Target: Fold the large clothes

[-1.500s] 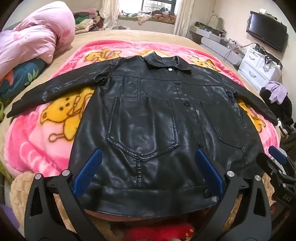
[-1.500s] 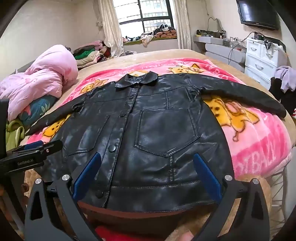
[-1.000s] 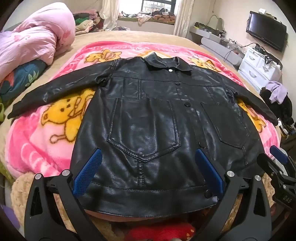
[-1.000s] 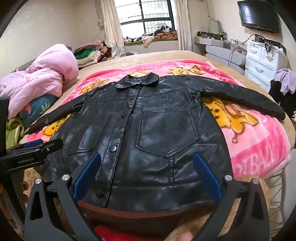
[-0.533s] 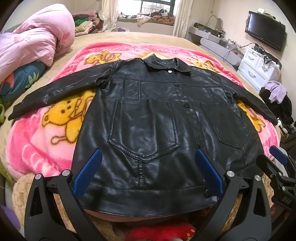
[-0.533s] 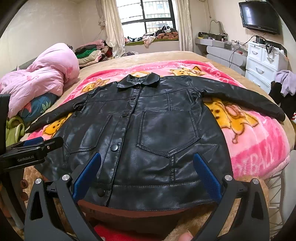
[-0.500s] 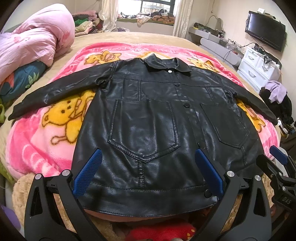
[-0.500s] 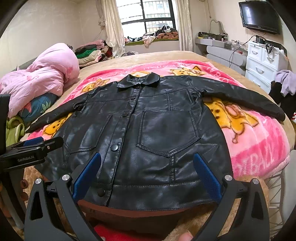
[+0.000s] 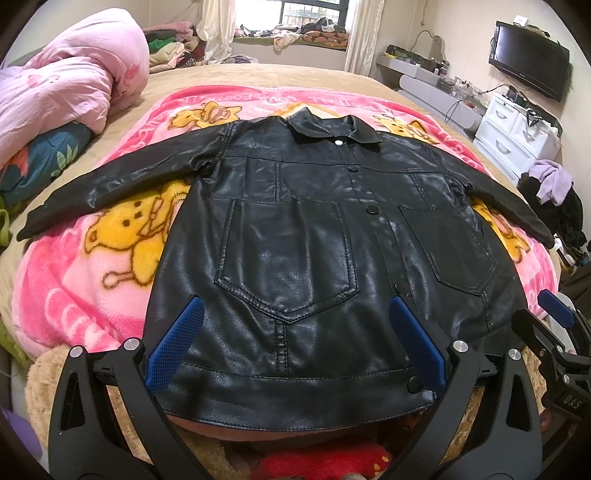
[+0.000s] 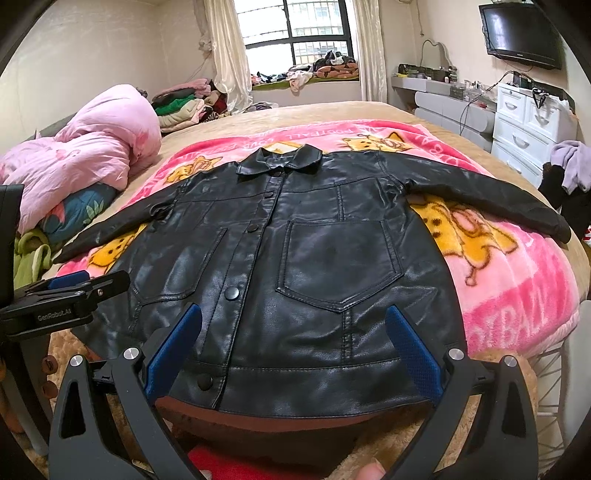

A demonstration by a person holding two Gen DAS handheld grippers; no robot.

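- A black leather jacket [image 9: 295,258] lies front-up and flat on a pink cartoon blanket [image 9: 74,295] spread over the bed [image 9: 258,74].
- Its collar [image 9: 332,127] points toward the far edge of the bed, and its hem [image 9: 295,398] hangs at the near edge.
- Both sleeves are spread outward: the left sleeve [image 9: 110,184] reaches toward the left edge of the bed, and the right sleeve [image 10: 498,195] stretches toward the right edge.
- The front is buttoned, with two large patch pockets on either side of the button row.
- The left claw [image 9: 295,343] is released, with its blue pads [image 9: 173,343] spread wide, hovering above the hem on the jacket's left half and gripping nothing.
- The right claw [image 10: 291,343] is likewise released, with its blue pads [image 10: 413,347] far apart, held above the hem on the jacket's right half and gripping nothing.
- In each wrist view the other claw shows at the frame's edge, just beside the jacket's lower corner.
- A rolled pink quilt [image 10: 85,158] sits near the left edge of the bed, well apart from the jacket.
- A white drawer chest [image 10: 532,122] stands beyond the right edge of the bed, under a wall-mounted television [image 10: 521,35].
- Piled clothes [image 10: 184,103] lie at the far left corner, near the window [image 10: 295,26].
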